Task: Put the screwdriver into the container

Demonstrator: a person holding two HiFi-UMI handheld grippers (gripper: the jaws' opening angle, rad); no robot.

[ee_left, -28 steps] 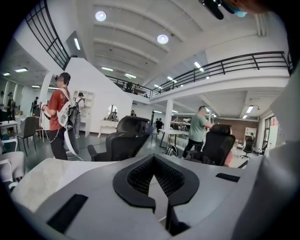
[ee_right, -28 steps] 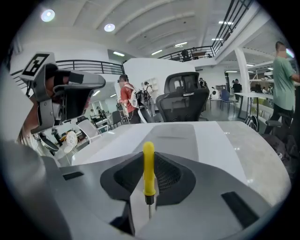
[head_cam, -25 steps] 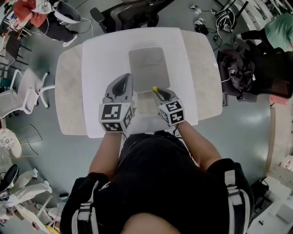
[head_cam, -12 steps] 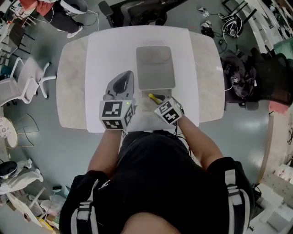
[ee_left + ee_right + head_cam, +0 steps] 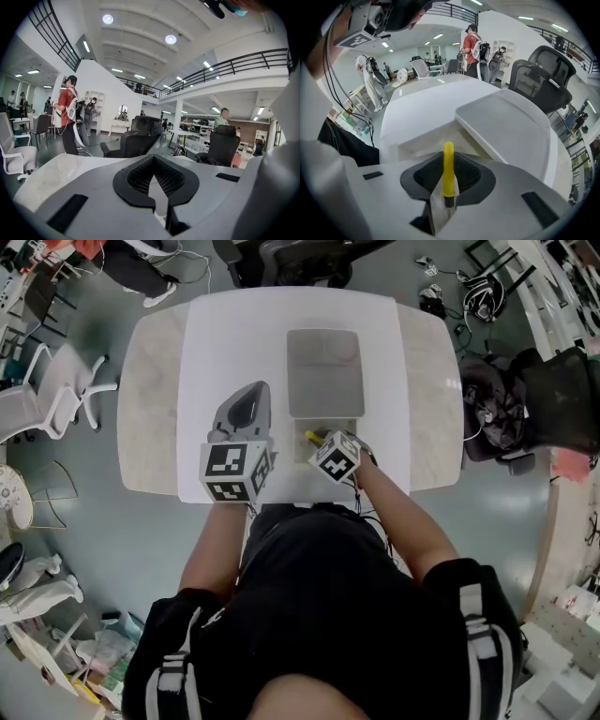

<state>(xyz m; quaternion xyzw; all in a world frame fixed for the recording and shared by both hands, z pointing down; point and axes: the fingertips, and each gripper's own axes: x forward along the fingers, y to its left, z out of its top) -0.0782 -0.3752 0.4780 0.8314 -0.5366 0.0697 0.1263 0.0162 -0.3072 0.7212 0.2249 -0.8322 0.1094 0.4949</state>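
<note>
Grey office floor with swivel chairs rings the white table (image 5: 225,343), which has bare top to the far side and to the right of the grey container (image 5: 323,371) at its middle. The left gripper (image 5: 246,409) hangs just left of the container, jaws nearly together on nothing. The right gripper (image 5: 325,441) pinches the yellow-handled screwdriver (image 5: 448,168), which has swung leftward since 1 second ago and stops just short of the container's near edge.
</note>
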